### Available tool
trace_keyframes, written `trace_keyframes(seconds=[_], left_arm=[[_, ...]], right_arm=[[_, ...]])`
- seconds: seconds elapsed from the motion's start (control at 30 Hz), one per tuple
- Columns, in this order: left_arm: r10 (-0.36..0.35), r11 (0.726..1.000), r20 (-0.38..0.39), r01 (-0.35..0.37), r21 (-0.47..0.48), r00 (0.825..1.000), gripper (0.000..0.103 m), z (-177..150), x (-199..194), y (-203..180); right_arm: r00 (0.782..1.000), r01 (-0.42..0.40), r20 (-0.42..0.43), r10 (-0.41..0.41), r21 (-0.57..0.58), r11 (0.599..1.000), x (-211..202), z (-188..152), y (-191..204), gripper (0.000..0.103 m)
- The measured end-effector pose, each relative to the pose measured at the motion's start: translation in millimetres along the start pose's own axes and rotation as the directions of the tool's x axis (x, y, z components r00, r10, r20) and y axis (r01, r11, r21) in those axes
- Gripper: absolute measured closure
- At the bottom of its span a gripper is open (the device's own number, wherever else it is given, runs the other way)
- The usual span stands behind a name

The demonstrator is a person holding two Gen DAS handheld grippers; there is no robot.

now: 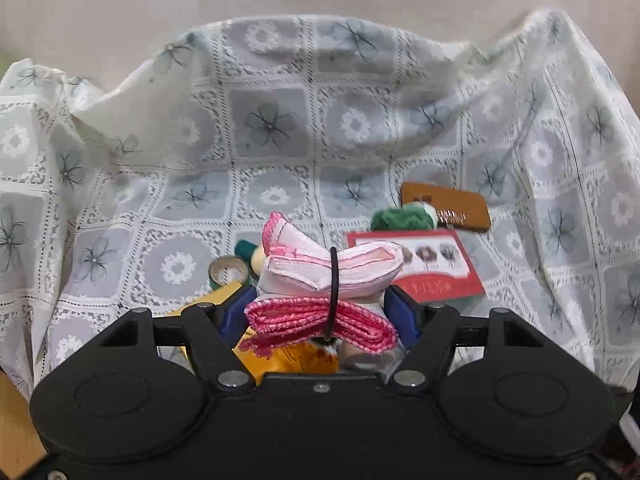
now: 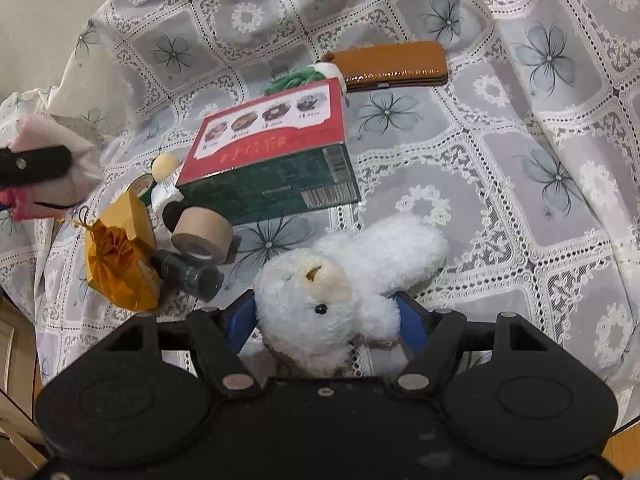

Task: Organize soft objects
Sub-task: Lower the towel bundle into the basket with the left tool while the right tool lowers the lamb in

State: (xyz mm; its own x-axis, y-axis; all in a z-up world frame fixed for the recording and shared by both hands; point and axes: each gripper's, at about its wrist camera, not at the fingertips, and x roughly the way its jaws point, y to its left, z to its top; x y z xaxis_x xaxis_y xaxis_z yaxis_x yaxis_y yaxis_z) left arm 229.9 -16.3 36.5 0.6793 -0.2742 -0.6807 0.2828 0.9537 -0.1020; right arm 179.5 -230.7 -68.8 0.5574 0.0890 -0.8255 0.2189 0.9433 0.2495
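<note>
A bundle of folded pink and white cloths (image 1: 320, 280), tied with a black band, sits between the blue pads of my left gripper (image 1: 322, 314), which is shut on it and holds it above the table. The right wrist view shows the same bundle (image 2: 76, 160) at the far left, with one black finger (image 2: 36, 166) of the left gripper across it. My right gripper (image 2: 326, 320) is shut on the head of a white plush bear (image 2: 320, 292), whose body stretches out over the lace tablecloth (image 2: 500, 200). A green plush toy (image 2: 296, 78) lies behind the red box.
A red and green box (image 2: 272, 152) lies mid-table, with a brown case (image 2: 396, 64) behind it. Left of the bear are a brown tape roll (image 2: 204, 228), a dark jar (image 2: 188, 274), a yellow pouch (image 2: 116, 268) and a small tape ring (image 2: 142, 184). The cloth rises in folds at the back (image 1: 280, 80).
</note>
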Motion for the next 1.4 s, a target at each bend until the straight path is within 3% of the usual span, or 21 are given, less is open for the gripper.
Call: trace_keyframes(seconds=[0.2,0.37,0.73,1.07,1.4], left_arm=[[0.029,1.0,0.054,-0.028,-0.01,0.998,0.038,19.1,-13.0,6.5],[0.03,1.0,0.054,-0.03,0.003,0.998,0.038,14.6,-26.5,1.1],[0.016,0.999,-0.016,-0.016,0.041,1.0,0.038,-46.4,-63.8,-23.4],[0.0,0.999,-0.106,0.004,0.035,0.994,0.038,-101.8,-83.6,-38.7],[0.019,1.0,-0.223,-0.016,0.014,0.975,0.038,-147.4,-80.0,-43.2]], right_arm=[[1.0,0.0,0.015,0.0,0.008,1.0,-1.6,3.5,-2.2,0.031],[1.0,-0.008,0.015,0.008,0.009,1.0,-4.5,2.2,-1.9,0.031],[0.997,-0.023,0.074,0.024,-0.015,1.0,-41.1,-1.7,1.7,0.031],[0.992,-0.042,0.119,0.049,-0.057,0.998,-89.0,-26.2,5.2,0.031],[0.993,-0.103,0.058,0.107,-0.071,0.992,-126.7,-59.4,0.6,0.03]])
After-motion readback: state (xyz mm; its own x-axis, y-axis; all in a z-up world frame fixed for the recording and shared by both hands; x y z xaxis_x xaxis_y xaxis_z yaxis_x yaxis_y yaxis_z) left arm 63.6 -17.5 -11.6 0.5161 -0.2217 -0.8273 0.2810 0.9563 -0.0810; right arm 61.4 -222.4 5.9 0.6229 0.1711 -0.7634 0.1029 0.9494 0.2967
